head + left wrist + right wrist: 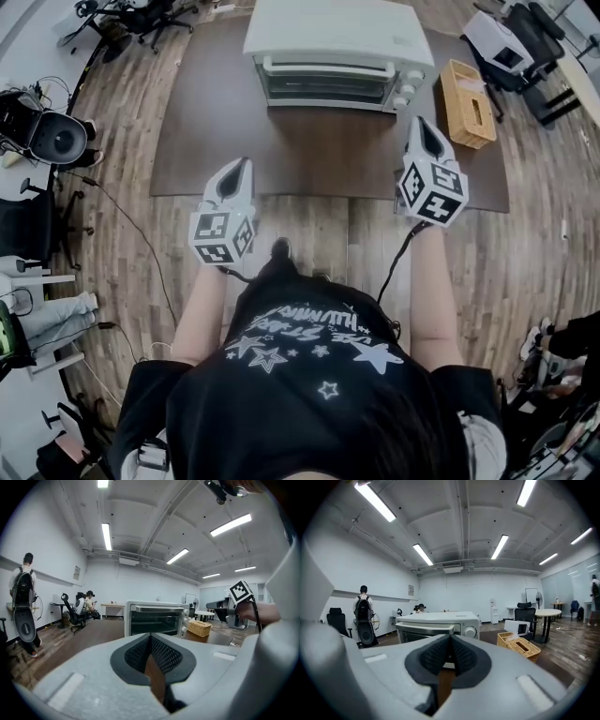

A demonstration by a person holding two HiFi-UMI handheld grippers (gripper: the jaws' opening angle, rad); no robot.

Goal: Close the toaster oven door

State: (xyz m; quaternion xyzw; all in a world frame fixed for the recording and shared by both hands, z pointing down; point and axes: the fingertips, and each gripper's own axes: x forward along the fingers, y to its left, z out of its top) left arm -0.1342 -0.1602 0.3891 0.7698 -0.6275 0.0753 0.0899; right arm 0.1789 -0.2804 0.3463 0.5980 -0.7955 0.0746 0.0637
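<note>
The white toaster oven (333, 37) stands at the far side of the brown table (281, 155), its glass door upright against the body with the handle bar along the top. The oven (154, 619) lies straight ahead in the left gripper view, and the oven (436, 623) shows its knobs in the right gripper view. My left gripper (242, 169) hovers over the table's near edge, shut and holding nothing. My right gripper (424, 127) is near the oven's front right corner, apart from it, shut and holding nothing. Pads meet in both gripper views (150, 637) (451, 639).
A wicker basket (467, 103) sits on the table right of the oven. A speaker (56, 141) and cables lie on the wooden floor at left. Office chairs (141, 14) stand at the back. A person with a backpack (22, 585) stands far left.
</note>
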